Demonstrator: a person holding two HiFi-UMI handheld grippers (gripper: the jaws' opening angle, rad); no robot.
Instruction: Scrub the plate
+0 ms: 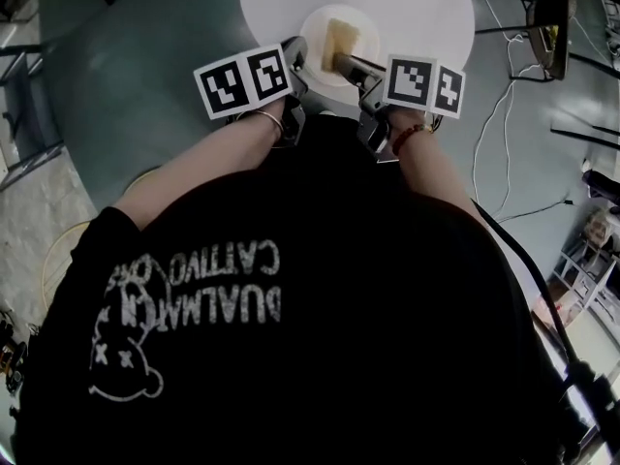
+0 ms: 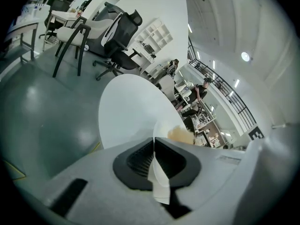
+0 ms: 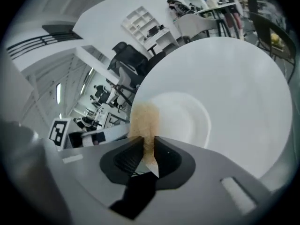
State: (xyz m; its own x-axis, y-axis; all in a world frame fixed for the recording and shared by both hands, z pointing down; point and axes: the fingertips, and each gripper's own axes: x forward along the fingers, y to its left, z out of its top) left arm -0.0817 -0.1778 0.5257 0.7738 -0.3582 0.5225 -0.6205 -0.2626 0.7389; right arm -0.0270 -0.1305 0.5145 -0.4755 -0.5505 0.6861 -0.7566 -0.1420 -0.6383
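Head view: round white table (image 1: 417, 8) bearing white plate (image 1: 315, 25), with tan sponge (image 1: 340, 39) over it. Left gripper (image 1: 298, 54) at plate's left rim; right gripper (image 1: 347, 64) at sponge.
Left gripper view: jaws closed on plate rim (image 2: 158, 172).
Right gripper view: jaws clamped on sponge (image 3: 144, 121), which is held over plate (image 3: 187, 121).

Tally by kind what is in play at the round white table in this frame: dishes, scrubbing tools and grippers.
White plate: 1
Tan sponge: 1
Grippers: 2 (left gripper on the plate rim, right gripper on the sponge)
Total: 4
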